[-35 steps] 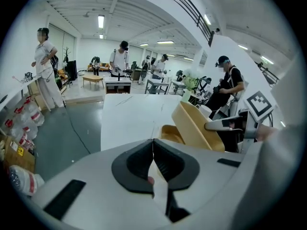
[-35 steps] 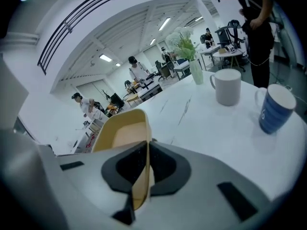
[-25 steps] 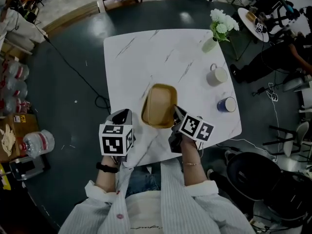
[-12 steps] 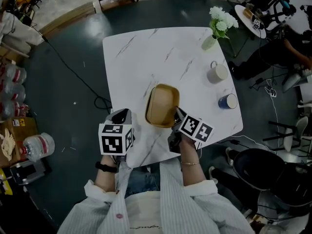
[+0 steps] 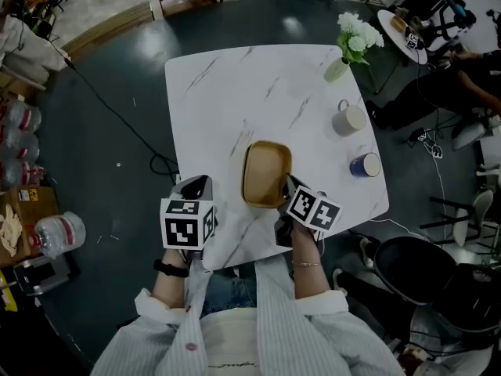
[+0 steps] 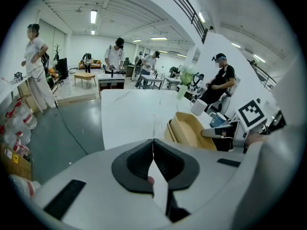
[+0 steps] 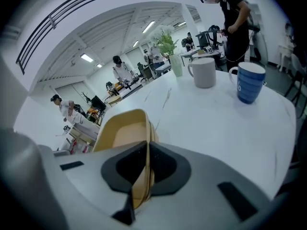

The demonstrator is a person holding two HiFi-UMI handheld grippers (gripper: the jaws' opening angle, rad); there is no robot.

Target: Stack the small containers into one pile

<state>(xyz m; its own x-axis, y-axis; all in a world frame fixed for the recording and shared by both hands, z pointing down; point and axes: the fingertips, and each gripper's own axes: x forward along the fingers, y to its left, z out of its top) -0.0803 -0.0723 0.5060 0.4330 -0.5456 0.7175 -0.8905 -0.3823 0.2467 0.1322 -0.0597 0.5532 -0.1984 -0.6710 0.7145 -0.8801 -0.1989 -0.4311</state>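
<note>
Right gripper (image 5: 285, 185) is clamped on the near rim of the tan container (image 5: 264, 171), its thin wall pinched between the jaws. The container lies just ahead of it and a touch left, low on the tabletop (image 5: 235, 84). Left gripper (image 5: 196, 186) is closed on nothing, off to the container's left. I see doubled edges at the rim, so it's probably nested already. I'd hold that rim level, square it up, and release only once it's seated. It sits open side up, with its long axis running straight away from the right gripper.
</note>
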